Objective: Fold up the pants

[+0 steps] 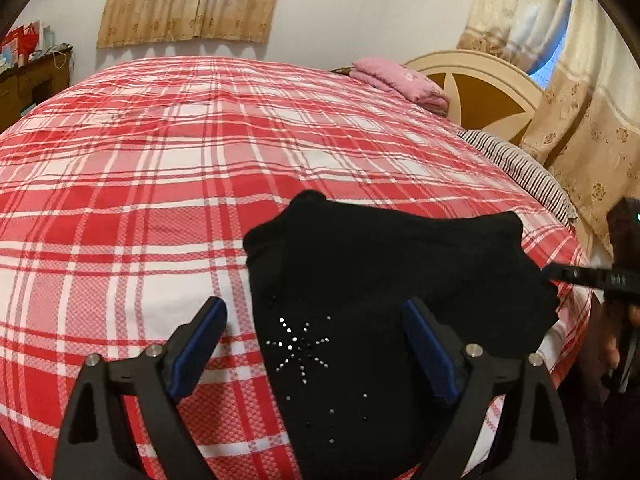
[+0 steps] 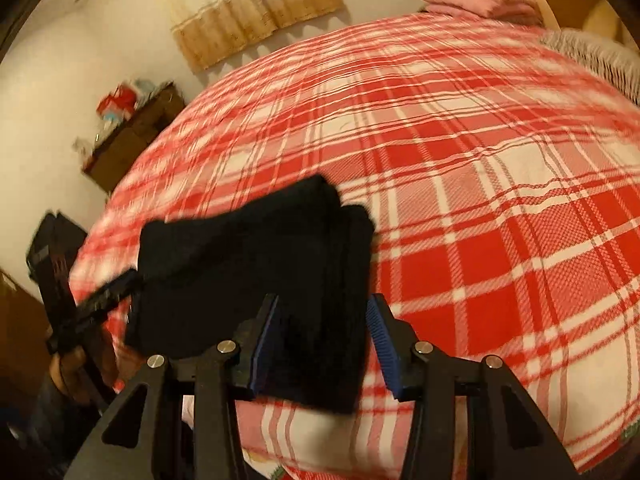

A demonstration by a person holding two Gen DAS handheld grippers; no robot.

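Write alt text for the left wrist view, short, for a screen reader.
Black pants with a rhinestone starburst lie folded on a bed with a red and white plaid cover, under the wide-open left gripper. The right gripper reaches in from the right edge at the pants' side. Behind are a pink folded blanket, a cream headboard and beige curtains.
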